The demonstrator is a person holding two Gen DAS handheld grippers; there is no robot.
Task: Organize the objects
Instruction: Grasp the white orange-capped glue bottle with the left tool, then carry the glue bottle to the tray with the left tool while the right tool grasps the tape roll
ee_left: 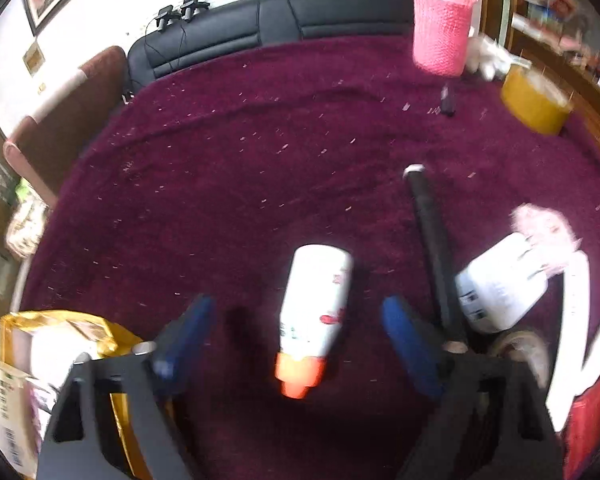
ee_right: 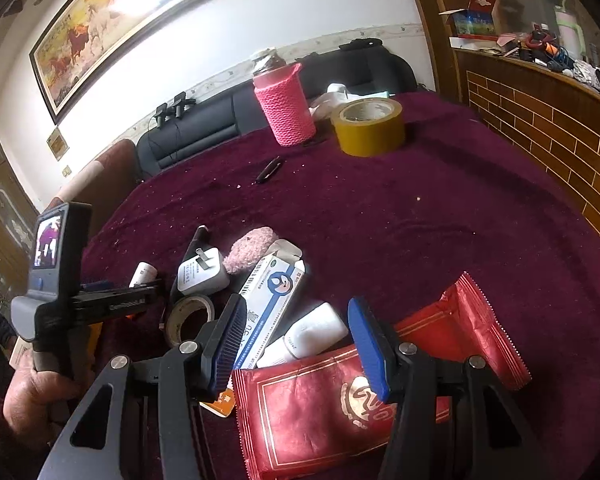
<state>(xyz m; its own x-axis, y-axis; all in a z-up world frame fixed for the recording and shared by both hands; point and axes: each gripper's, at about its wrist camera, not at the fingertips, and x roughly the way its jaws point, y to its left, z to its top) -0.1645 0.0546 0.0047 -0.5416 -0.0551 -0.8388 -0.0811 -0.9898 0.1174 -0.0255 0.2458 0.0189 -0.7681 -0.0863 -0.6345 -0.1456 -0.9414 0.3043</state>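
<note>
Near the surface's (ee_left: 260, 140) front edge lies a white bottle (ee_left: 314, 312) between the left gripper's (ee_left: 296, 320) spread jaws, untouched. Beside it, the right gripper (ee_right: 300, 340), tilted down, hangs open-jawed over red packets (ee_right: 312, 412).

Each wrist camera looks forward and steeply down along its own fingers, close above the maroon tablecloth (ee_left: 260, 160). Both views share the far pink knitted holder (ee_left: 442, 32), yellow tape roll (ee_right: 368, 126), white charger (ee_right: 202, 272) and black sofa (ee_left: 260, 24).
</note>
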